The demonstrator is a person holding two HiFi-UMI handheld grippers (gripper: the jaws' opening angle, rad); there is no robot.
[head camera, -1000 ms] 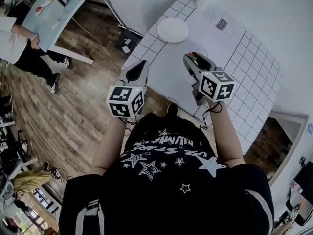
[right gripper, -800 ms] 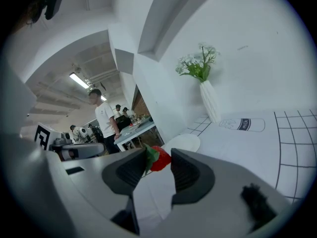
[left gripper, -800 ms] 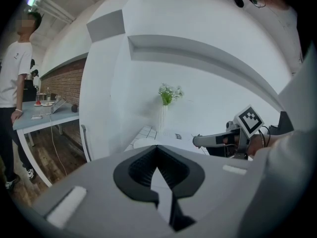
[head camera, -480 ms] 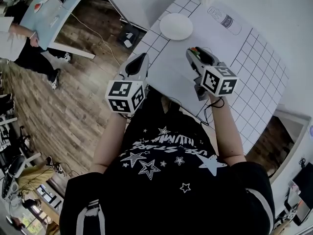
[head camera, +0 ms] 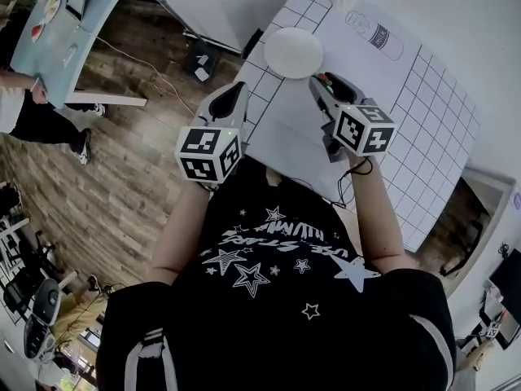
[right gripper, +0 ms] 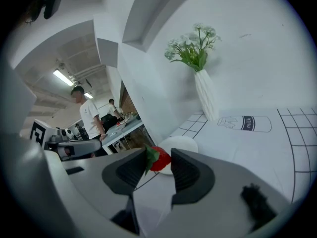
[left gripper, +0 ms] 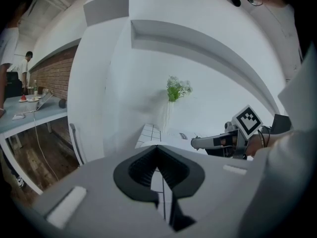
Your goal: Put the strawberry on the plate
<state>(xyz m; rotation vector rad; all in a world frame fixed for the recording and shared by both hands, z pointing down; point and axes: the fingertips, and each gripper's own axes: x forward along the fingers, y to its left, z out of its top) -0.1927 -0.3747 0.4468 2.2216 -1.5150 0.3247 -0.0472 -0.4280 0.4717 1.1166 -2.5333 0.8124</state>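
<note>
A small red strawberry (right gripper: 161, 159) with green leaves sits between the jaws of my right gripper (right gripper: 157, 155), which is shut on it. In the head view the right gripper (head camera: 322, 82) hovers over the white tabletop, just right of and nearer than the round white plate (head camera: 293, 52). The plate (right gripper: 182, 144) lies bare just beyond the berry in the right gripper view. My left gripper (head camera: 238, 90) hangs near the table's left edge, left of the plate. Its jaws (left gripper: 157, 148) meet at the tips with nothing between them.
A white vase with green flowers (right gripper: 205, 94) stands against the wall behind the plate. A milk-bottle drawing (head camera: 378, 35) is printed on the white mat. The tiled table (head camera: 431, 129) stretches to the right. People stand at a far desk (head camera: 57, 31) over wooden floor.
Both grippers have moved forward toward the plate. The right one, still carrying the strawberry, is now close beside the plate's near right rim.
</note>
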